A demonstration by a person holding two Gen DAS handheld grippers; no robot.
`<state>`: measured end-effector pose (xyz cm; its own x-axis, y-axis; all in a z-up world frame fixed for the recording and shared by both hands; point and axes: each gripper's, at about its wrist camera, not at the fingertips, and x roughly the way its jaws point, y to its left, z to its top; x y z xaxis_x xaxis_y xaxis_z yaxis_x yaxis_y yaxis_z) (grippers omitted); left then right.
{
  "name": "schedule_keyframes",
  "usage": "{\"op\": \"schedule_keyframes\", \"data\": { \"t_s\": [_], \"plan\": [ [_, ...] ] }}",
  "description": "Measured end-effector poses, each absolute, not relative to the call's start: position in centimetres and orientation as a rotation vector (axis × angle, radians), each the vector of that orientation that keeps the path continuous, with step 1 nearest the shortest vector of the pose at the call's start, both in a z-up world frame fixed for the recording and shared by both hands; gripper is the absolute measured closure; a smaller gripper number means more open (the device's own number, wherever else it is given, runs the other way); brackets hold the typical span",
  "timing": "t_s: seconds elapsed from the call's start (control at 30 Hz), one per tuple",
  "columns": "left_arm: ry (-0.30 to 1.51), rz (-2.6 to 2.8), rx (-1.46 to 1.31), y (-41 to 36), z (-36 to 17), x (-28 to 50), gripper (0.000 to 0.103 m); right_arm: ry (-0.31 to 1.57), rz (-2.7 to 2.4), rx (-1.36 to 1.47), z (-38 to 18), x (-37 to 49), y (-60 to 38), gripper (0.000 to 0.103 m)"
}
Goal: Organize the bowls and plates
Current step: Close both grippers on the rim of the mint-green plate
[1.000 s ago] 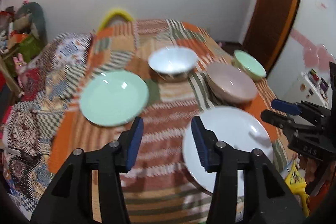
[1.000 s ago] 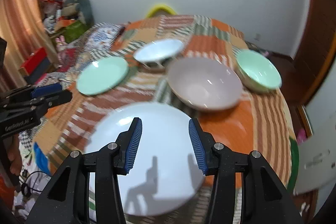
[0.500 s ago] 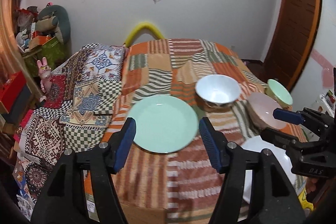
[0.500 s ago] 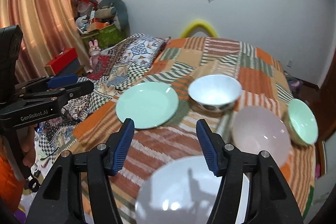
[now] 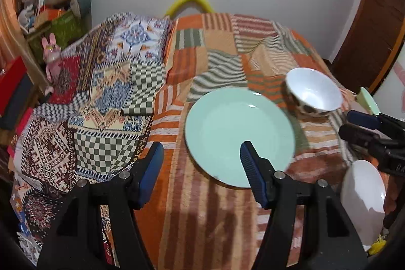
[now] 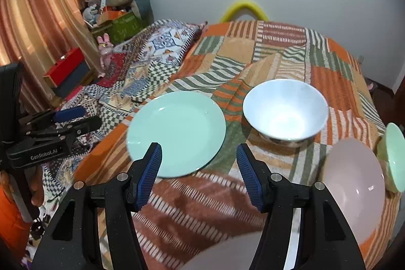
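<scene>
Your left claw [image 5: 201,165] | pads apart, empty, low at green plate [image 5: 239,137] rim to lift | right claw [image 6: 198,165] apart, empty | bed [image 5: 227,47].

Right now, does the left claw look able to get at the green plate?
Probably yes: the left claw is open and empty just short of the green plate, which lies bare on the blanket.

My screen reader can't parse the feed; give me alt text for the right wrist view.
Open right tool above a mint-green plate on a striped patchwork blanket. Right of the plate are a white bowl, a pink bowl and a green bowl; the left tool shows at the left edge.
</scene>
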<state>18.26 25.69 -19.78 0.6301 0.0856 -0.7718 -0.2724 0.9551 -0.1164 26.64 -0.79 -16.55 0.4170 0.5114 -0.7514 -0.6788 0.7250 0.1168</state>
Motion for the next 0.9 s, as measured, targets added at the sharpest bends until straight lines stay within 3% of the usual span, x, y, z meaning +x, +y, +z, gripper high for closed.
{"op": "schedule_keyframes", "data": {
  "t_s": [0.3, 0.43, 0.5, 0.67, 0.9],
  "plan": [
    [0.953, 0.178, -0.303, 28.7, -24.7, 21.9, 0.041, 0.995, 0.755, -0.277, -20.4, 30.6, 2.4, 0.046],
    [0.973, 0.176, -0.308, 29.1, -26.2, 23.0, 0.041, 1.048, 0.763, -0.304, -21.8, 31.6, 3.5, 0.056],
    [0.973, 0.169, -0.318, 29.3, -26.5, 23.3, 0.046, 1.076, 0.753, -0.314, -22.5, 32.3, 3.7, 0.059],
    [0.986, 0.144, -0.314, 29.1, -27.4, 23.9, 0.071, 1.134, 0.745, -0.325, -23.8, 33.2, 4.0, 0.068],
    [0.978, 0.121, -0.374, 29.6, -28.4, 24.4, 0.085, 1.175, 0.735, -0.366, -25.1, 33.7, 4.3, 0.07]
  ]
}}
